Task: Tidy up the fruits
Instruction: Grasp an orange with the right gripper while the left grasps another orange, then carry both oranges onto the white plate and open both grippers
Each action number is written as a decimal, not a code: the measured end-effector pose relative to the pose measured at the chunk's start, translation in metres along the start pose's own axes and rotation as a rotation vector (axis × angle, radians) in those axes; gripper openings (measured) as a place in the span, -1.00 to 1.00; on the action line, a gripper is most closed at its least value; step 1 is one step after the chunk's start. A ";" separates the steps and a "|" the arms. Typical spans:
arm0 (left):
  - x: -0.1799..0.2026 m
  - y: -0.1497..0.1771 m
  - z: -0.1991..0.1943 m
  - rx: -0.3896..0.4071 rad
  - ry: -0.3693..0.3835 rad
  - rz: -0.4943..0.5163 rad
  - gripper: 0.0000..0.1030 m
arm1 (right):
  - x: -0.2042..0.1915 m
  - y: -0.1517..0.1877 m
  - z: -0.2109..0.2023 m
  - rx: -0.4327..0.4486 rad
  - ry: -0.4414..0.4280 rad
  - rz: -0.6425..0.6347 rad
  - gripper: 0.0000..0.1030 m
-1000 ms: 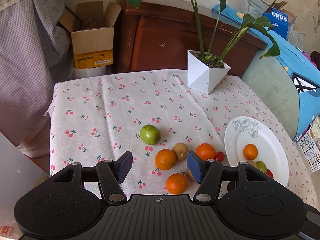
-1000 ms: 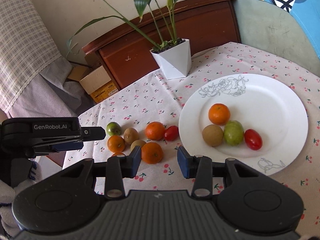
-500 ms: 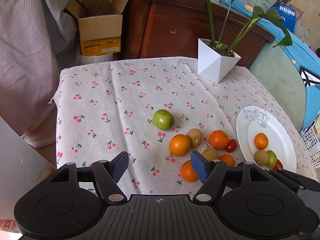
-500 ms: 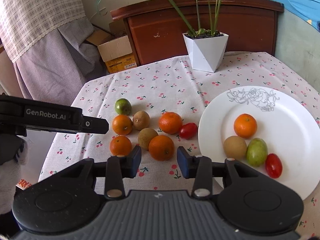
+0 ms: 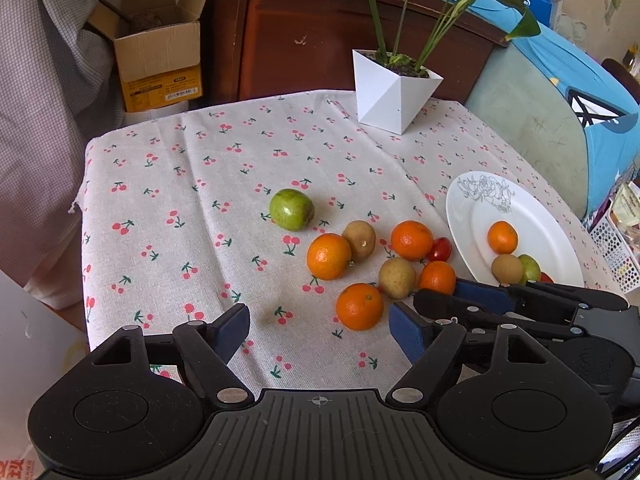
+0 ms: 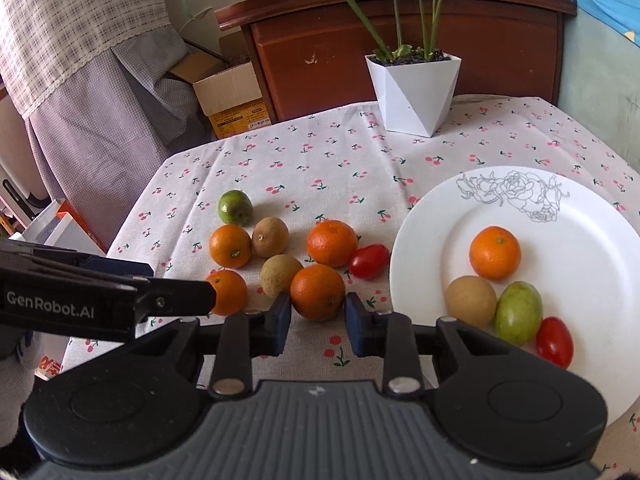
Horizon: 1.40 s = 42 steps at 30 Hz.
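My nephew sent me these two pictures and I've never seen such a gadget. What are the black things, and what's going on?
They are two hand-held grippers, each carrying a camera that looks out along its own fingers; one picture per gripper. The left gripper is open and holds nothing. The right gripper has its fingers either side of an orange, not yet closed. Oranges, brown fruits, a green fruit and a cherry tomato lie on the cherry-print tablecloth. The white plate already holds four fruits.

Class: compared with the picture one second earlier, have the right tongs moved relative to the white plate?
Yes. The right tongs have shifted left, away from the white plate, toward the orange on the tablecloth, now at their open tips.
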<state>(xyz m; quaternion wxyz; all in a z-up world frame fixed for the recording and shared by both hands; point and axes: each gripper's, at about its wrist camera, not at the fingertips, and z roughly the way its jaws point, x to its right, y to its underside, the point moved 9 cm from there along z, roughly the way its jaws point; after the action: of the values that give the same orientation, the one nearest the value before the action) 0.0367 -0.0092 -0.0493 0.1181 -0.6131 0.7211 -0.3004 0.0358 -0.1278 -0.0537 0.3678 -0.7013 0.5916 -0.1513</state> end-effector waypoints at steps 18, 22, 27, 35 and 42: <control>0.018 0.002 0.010 0.038 0.016 0.103 0.09 | 0.008 -0.013 -0.017 0.058 -0.010 0.052 -0.44; 0.024 0.004 0.016 0.040 0.014 0.125 -0.03 | 0.009 -0.014 -0.019 0.064 -0.011 0.069 -0.44; 0.027 0.003 0.020 0.068 -0.023 0.160 -0.34 | 0.010 -0.017 -0.023 0.075 -0.012 0.073 -0.44; 0.031 -0.001 0.017 0.084 -0.020 0.143 -0.49 | 0.016 -0.019 -0.030 0.089 0.000 0.085 -0.44; 0.055 -0.023 0.002 0.139 0.063 0.096 -0.49 | 0.043 -0.036 -0.055 0.163 0.029 0.141 -0.44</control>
<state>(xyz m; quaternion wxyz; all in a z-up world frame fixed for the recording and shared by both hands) 0.0441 -0.0637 -0.0267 0.1518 -0.5583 0.7304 -0.3630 0.0371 -0.1859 -0.0005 0.4246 -0.6234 0.6306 -0.1826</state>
